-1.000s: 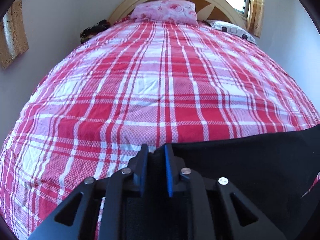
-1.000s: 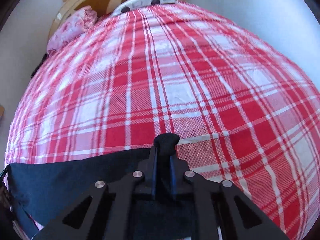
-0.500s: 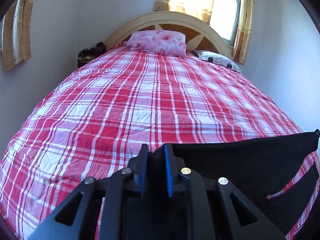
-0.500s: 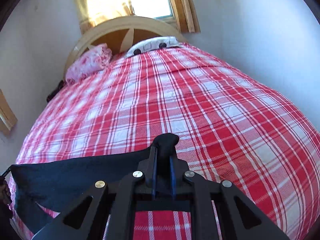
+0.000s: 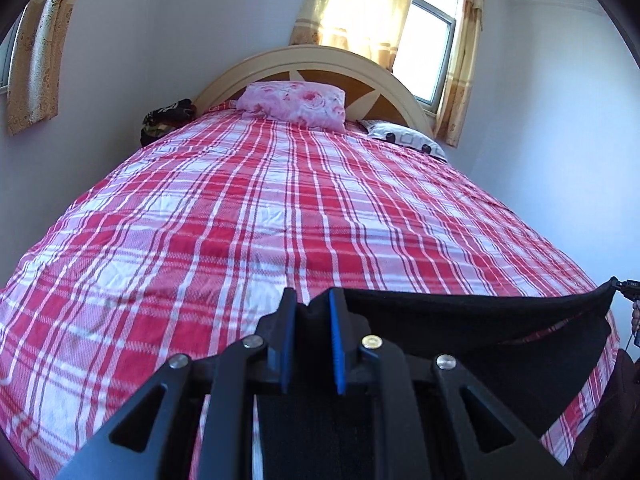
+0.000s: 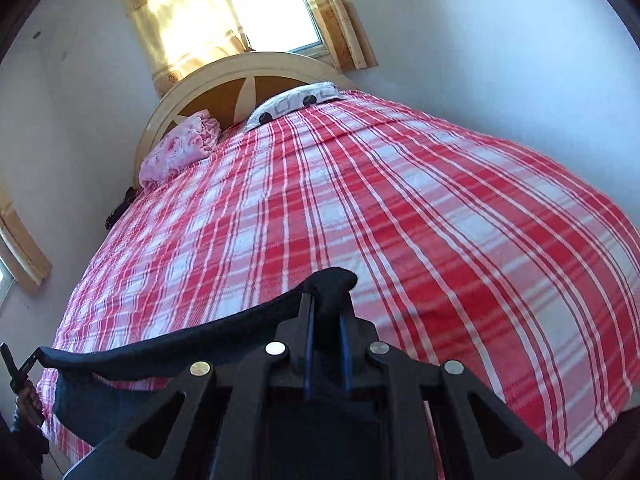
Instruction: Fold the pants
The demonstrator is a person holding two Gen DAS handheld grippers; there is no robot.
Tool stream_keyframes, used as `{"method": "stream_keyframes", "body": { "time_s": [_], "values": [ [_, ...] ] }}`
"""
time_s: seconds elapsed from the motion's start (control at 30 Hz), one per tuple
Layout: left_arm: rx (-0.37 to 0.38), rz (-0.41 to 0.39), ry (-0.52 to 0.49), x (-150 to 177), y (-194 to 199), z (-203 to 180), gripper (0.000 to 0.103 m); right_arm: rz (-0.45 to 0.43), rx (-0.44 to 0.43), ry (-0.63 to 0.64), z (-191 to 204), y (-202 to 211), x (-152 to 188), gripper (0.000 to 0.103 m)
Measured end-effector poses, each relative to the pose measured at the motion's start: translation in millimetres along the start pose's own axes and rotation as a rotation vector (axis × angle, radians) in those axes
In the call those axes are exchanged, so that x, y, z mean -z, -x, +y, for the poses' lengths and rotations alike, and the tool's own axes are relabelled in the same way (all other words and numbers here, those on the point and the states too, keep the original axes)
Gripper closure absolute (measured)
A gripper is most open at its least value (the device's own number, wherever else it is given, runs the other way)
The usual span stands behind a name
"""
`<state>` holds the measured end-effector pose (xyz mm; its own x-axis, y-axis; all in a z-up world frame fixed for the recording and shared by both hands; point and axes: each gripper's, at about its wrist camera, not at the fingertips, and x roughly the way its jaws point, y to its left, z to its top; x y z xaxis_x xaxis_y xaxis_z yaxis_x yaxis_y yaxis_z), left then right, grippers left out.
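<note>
Aloft, pants [image 5: 500, 320] between both claws

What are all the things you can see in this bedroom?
Dark fabric pants: one, black-navy, stretched between both grippers above the bed's foot.
Red-and-white plaid bedspread: one, covering the bed.
Pink floral pillow: one, at the headboard.
White pillow with dark spots: one, beside the pink one.
Cream arched wooden headboard: one, under the window.
Yellow curtains: gold, around the window.
Dark bundle: one, bed's far left corner.
Left gripper: black, blue pads, pinching pants.
Right gripper: black, pinching pants.
</note>
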<state>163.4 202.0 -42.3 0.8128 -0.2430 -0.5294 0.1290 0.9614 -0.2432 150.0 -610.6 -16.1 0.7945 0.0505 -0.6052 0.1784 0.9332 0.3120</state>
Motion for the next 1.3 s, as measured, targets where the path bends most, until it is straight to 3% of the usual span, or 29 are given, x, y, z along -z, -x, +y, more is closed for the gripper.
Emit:
{"method": "stream_keyframes", "body": {
  "time_s": [0.37, 0.63, 0.73, 0.83, 0.93, 1.0, 1.07, 1.2, 1.3],
  "values": [
    [0.014, 0.058, -0.049, 55, 23, 3, 0.086, 0.095, 0.038, -0.053, -26, -2, 52, 0.092],
    [0.034, 0.045, -0.043, 59, 31, 3, 0.084, 0.125, 0.072, -0.062, -30, 1, 61, 0.092],
    [0.036, 0.064, -0.063, 66, 32, 3, 0.084, 0.175, 0.085, -0.019, -26, -1, 64, 0.089],
    [0.034, 0.078, -0.075, 74, 32, 3, 0.082, 0.171, 0.097, 0.009, -26, 6, 70, 0.087],
    [0.031, 0.075, -0.068, 77, 35, 6, 0.074, 0.162, 0.102, -0.006, -28, 18, 79, 0.084],
    [0.032, 0.078, -0.070, 79, 37, 7, 0.069, 0.158, 0.160, 0.002, -29, 25, 85, 0.070],
    [0.021, 0.082, -0.079, 82, 39, 8, 0.060, 0.150, 0.182, -0.016, -34, 33, 90, 0.062],
    [-0.004, 0.096, -0.082, 90, 45, 14, 0.058, 0.097, 0.206, -0.069, -41, 55, 94, 0.062],
    [-0.034, 0.099, -0.070, 93, 53, 23, 0.058, 0.053, 0.207, -0.050, -24, 67, 91, 0.062]
  ]
}}
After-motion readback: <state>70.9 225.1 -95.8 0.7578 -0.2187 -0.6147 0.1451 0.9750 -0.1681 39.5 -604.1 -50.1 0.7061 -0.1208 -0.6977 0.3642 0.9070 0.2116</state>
